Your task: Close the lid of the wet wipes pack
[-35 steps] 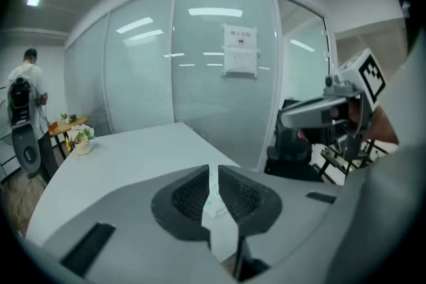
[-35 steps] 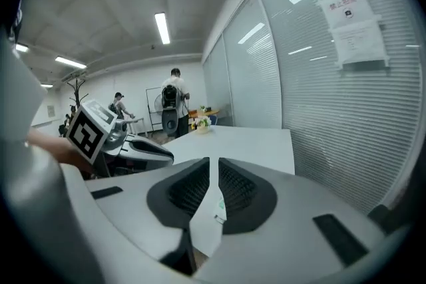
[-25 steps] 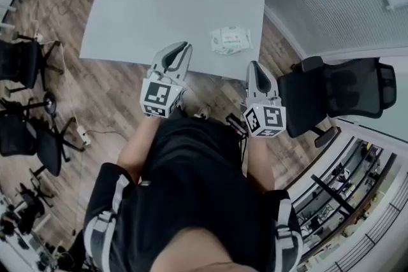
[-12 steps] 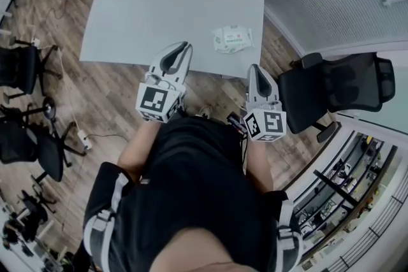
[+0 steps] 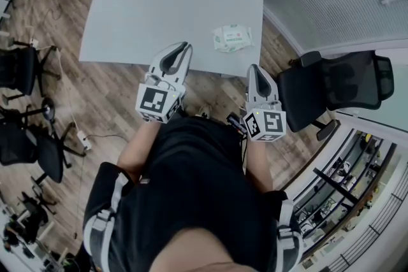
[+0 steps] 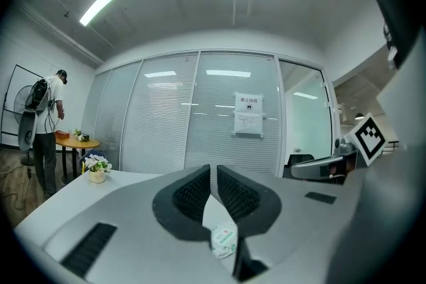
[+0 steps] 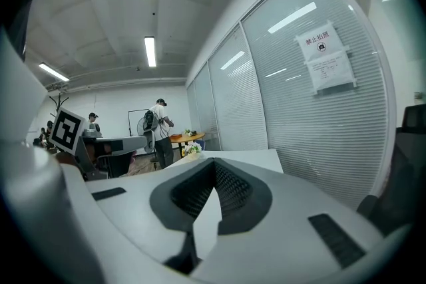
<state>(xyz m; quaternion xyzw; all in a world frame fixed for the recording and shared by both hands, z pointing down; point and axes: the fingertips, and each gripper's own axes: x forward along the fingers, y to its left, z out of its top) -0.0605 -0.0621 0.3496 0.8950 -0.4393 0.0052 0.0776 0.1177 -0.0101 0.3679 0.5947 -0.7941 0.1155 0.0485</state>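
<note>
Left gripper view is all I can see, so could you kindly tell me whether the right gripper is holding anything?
Observer: No, the right gripper is shut with nothing between its jaws.
Operator: Thank you; where is the wet wipes pack relative to it?
Observer: The wet wipes pack lies near the table edge, just ahead of that gripper and apart from it.
Operator: Is anything beside that gripper?
Observer: An office chair stands off its right side.

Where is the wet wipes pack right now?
In the head view, the wet wipes pack lies on the grey table, near its right front edge, ahead of the right gripper.
</note>
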